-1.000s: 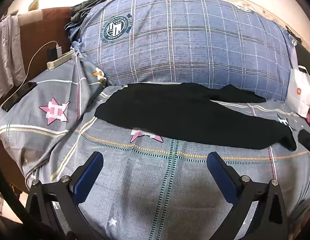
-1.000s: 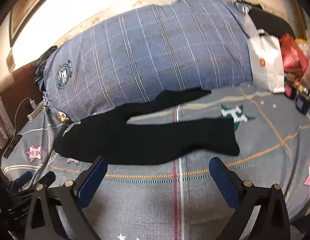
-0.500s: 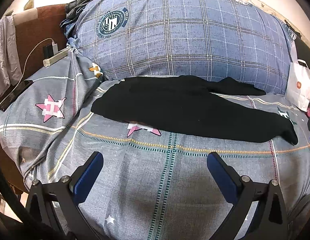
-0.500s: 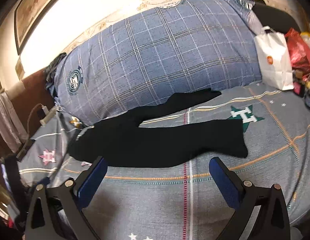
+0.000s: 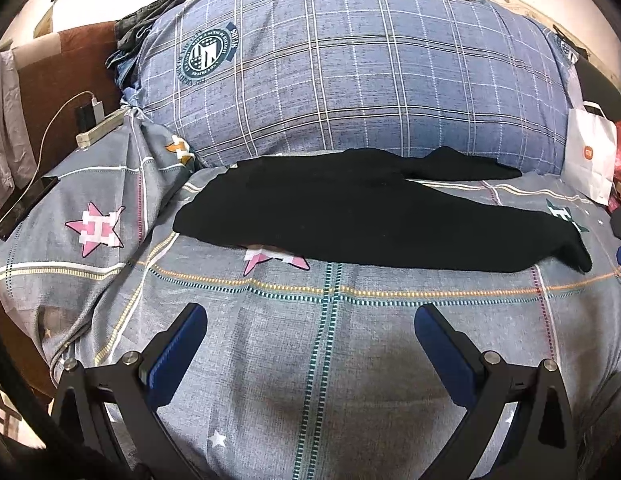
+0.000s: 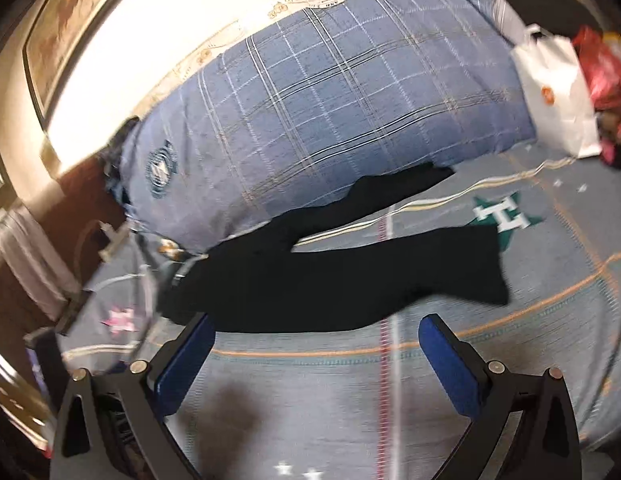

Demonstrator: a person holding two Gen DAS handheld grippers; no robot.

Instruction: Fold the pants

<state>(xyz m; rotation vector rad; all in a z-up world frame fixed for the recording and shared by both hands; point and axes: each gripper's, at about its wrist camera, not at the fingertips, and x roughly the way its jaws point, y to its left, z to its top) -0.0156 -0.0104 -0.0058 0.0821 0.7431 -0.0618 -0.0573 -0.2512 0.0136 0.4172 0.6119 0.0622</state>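
Black pants (image 5: 362,216) lie spread flat on the grey patterned bedspread (image 5: 310,360), waist at the left, legs running right; one leg lies against the pillow, the other nearer. My left gripper (image 5: 310,320) is open and empty, hovering above the bedspread short of the pants. In the right wrist view the pants (image 6: 330,276) show with legs parted, and my right gripper (image 6: 314,332) is open and empty, just in front of the pants' near edge.
A large blue plaid pillow (image 5: 350,80) lies behind the pants. A white paper bag (image 5: 590,156) stands at the right. A phone (image 5: 22,208) and a power strip (image 5: 98,132) with a cable lie at the left, beside a brown headboard (image 5: 70,64).
Both grippers have moved closer to the bed and the pants. The right wrist view has tilted and blurred with motion. The pants have not moved.
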